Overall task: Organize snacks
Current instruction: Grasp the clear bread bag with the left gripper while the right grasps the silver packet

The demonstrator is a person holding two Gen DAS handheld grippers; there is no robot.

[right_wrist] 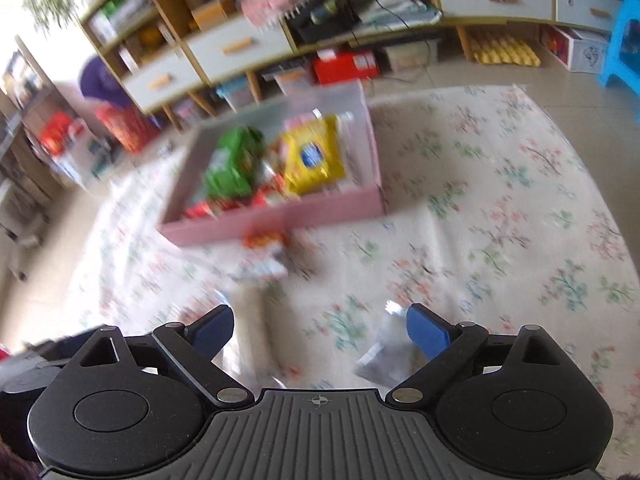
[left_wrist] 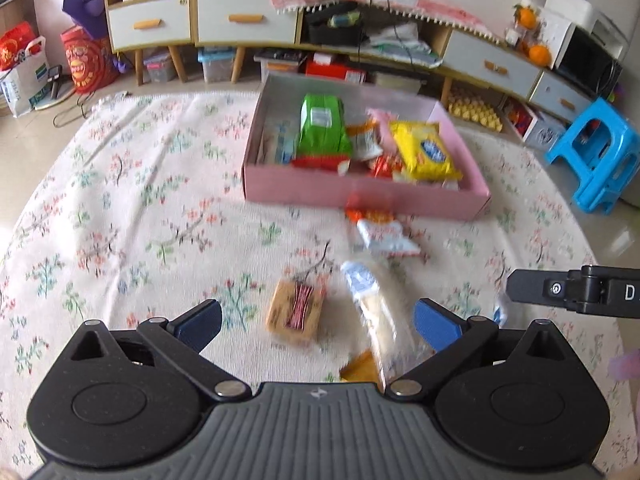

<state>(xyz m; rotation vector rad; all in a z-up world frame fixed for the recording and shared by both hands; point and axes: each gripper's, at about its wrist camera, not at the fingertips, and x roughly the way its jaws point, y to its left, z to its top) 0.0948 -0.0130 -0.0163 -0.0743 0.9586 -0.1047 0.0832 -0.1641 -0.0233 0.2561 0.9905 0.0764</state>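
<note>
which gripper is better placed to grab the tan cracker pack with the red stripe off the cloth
Left. The tan cracker pack lies on the cloth right between the open left gripper fingers. The right gripper, also open, faces a clear wrapper instead.

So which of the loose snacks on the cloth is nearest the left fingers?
The long clear-wrapped pack, lying right beside the left gripper's right-hand finger; the brown block sits mid-gap, farther from either finger.

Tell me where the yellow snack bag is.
In the left wrist view the yellow snack bag lies inside the pink box at its right end, right of the green packet.
</note>
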